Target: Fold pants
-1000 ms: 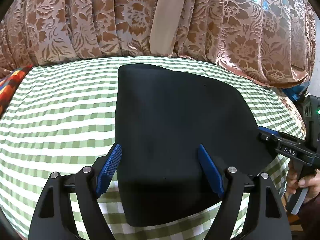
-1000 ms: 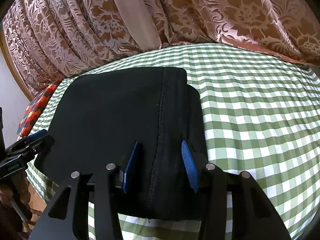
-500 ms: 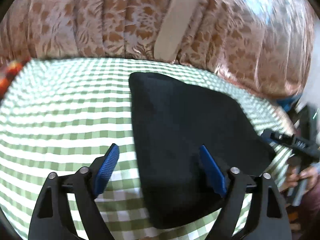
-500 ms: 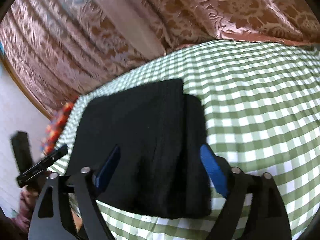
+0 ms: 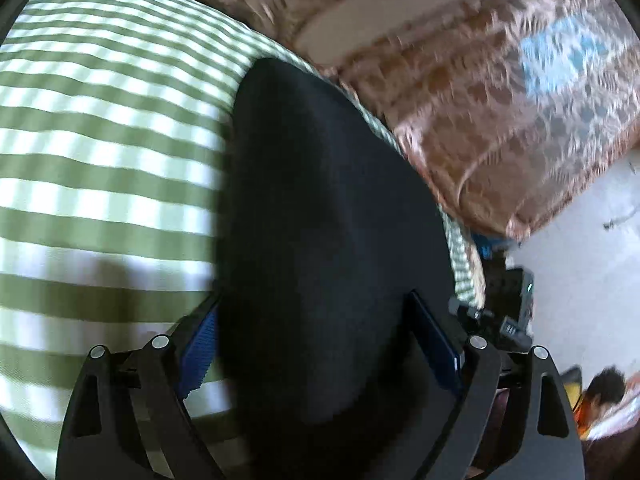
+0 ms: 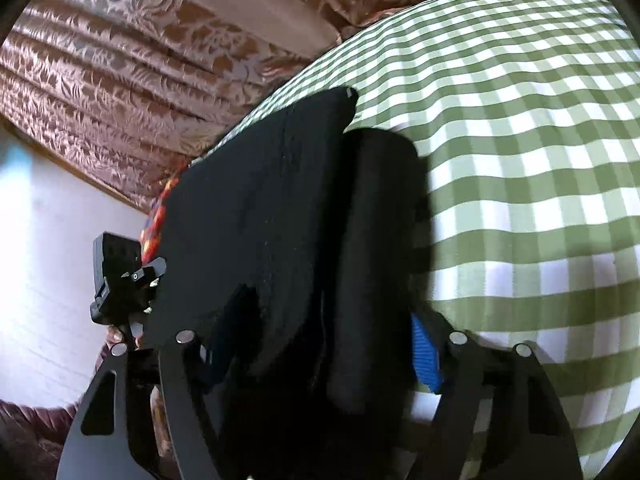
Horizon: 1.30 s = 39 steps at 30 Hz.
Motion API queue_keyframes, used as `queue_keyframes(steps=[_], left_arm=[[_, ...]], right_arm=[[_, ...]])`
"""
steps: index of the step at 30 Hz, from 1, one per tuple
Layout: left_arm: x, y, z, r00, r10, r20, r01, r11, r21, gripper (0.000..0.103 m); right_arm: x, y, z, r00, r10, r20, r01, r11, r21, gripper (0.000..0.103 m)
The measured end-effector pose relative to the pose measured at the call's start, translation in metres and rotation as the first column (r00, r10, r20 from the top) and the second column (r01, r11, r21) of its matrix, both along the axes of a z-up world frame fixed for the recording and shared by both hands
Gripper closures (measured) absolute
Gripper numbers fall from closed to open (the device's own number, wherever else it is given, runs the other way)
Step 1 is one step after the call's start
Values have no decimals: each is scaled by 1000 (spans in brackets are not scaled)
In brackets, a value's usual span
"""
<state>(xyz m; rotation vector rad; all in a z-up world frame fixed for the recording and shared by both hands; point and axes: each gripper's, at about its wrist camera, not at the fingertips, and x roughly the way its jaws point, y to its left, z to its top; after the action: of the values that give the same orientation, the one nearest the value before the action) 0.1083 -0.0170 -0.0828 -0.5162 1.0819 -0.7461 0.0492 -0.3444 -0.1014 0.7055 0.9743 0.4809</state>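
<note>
Folded black pants (image 5: 320,208) lie on a green-and-white checked cloth (image 5: 100,160). My left gripper (image 5: 316,340) is low over their near end. Its jaws are closing with the fabric filling the gap, and I see no pad pressing. The left blue pad (image 5: 198,344) sits at the pants' left edge. In the right wrist view the pants (image 6: 260,200) show a thick folded edge on the right. My right gripper (image 6: 324,344) straddles that end. Its jaws are closing around the fold, and cloth partly hides the left finger. Each view shows the other gripper (image 5: 504,316) (image 6: 124,280) beside the pants.
Brown floral curtains (image 6: 120,80) with a beige strip (image 5: 400,12) hang behind the bed. A bright patterned cloth (image 6: 158,216) peeks out past the pants' far corner. A pale wall or floor (image 5: 580,280) lies beyond the bed edge. A person's hand (image 6: 116,334) holds the left gripper.
Both grippers have dropped closer to the pants and rolled, so the scene tilts. The right jaws widened, then narrowed around the folded edge. The pants now fill both gaps.
</note>
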Motion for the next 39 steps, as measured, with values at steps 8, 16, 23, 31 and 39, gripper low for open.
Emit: queue_keyframes(steps=[8,16,23,31,39], left_arm=[[-15,-2,34,989,-34,146,39,999,-31,60],[26,16,86,960,24,280,-15,999,-32,60],[109,30,93,950,48,309,-78,993,88,57],[163,60,2,976,176,129,-200,957,209,25],[128,57,55,912,237,335,-346,883,318,25]], right_arm=[[-10,17,45,995,34,90,-24,993,-112,56],[70,30,68,984,47,171,-33,996,-87,56],[162,45,42,989,64,135,-53,995,-85,54],[197,49,-18,997,44,57,-37,993,-113,40],[174,54,37,986,-26,167,81,939,-334,35]])
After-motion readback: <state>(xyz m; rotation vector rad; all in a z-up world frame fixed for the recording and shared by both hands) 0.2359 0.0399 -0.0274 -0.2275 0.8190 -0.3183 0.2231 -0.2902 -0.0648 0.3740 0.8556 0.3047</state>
